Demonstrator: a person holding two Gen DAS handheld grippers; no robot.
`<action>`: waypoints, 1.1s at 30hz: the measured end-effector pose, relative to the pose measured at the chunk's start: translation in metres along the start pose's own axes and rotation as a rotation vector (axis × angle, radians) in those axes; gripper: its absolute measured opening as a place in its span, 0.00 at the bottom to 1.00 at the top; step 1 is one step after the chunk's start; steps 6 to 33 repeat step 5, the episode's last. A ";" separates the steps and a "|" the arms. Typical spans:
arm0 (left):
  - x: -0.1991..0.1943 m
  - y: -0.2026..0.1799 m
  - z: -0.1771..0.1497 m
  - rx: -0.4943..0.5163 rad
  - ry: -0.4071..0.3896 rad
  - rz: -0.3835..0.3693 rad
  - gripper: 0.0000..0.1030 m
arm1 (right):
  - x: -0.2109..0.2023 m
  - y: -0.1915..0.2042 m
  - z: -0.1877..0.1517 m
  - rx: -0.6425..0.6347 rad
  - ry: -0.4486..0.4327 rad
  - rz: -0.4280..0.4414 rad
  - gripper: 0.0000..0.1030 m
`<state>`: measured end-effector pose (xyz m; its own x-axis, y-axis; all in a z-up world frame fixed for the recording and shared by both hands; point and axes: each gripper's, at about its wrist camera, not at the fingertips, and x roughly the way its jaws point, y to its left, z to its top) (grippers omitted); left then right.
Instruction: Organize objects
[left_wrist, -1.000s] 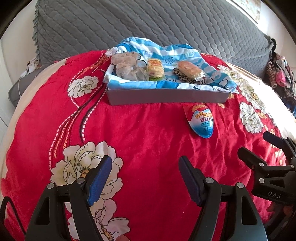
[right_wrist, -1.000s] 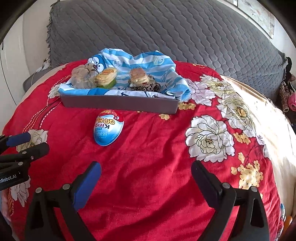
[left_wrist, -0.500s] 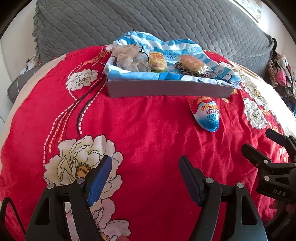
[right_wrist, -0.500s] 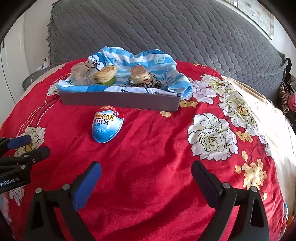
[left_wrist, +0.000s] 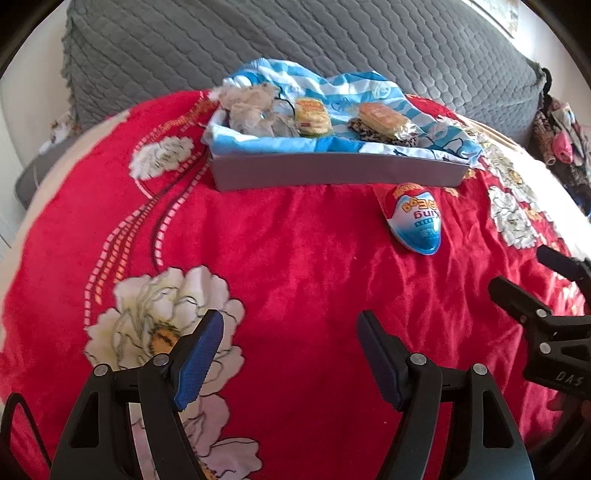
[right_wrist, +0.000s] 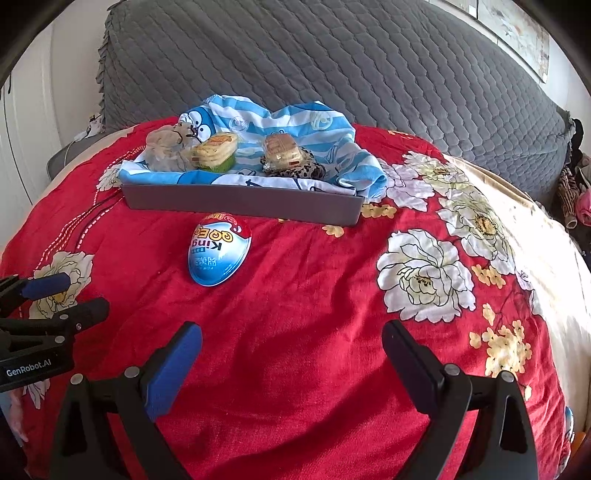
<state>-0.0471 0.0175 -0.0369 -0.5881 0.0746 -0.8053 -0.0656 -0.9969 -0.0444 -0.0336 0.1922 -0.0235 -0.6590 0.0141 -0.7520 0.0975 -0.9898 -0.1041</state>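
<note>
Blue egg (right_wrist: 219, 254): on red blanket (right_wrist: 295, 314), before grey tray (right_wrist: 240, 203).
Left gripper (left_wrist: 290, 354): jaws apart, empty.
Right gripper (right_wrist: 291, 354): jaws apart, empty.

Red white-flowered blanket (right_wrist: 295, 332), grey tray (right_wrist: 240, 203), blue-striped cloth (right_wrist: 295, 122), perhaps leopard-print scrunchie (right_wrist: 310, 170).

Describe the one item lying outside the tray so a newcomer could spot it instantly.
On the red floral blanket, find the shallow grey tray lined with blue striped cloth. Just in front of its wall lies a glossy blue-and-red egg-shaped packet. Unlike the wrapped snacks, it sits alone on the blanket, outside the tray.
</note>
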 end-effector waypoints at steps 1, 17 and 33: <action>-0.001 -0.001 0.000 0.003 -0.007 0.008 0.74 | 0.000 0.000 0.000 0.000 0.000 -0.001 0.96; -0.001 0.001 0.000 -0.012 -0.007 0.003 0.74 | 0.000 -0.001 0.000 0.002 0.004 -0.002 0.96; -0.001 0.001 0.000 -0.012 -0.007 0.003 0.74 | 0.000 -0.001 0.000 0.002 0.004 -0.002 0.96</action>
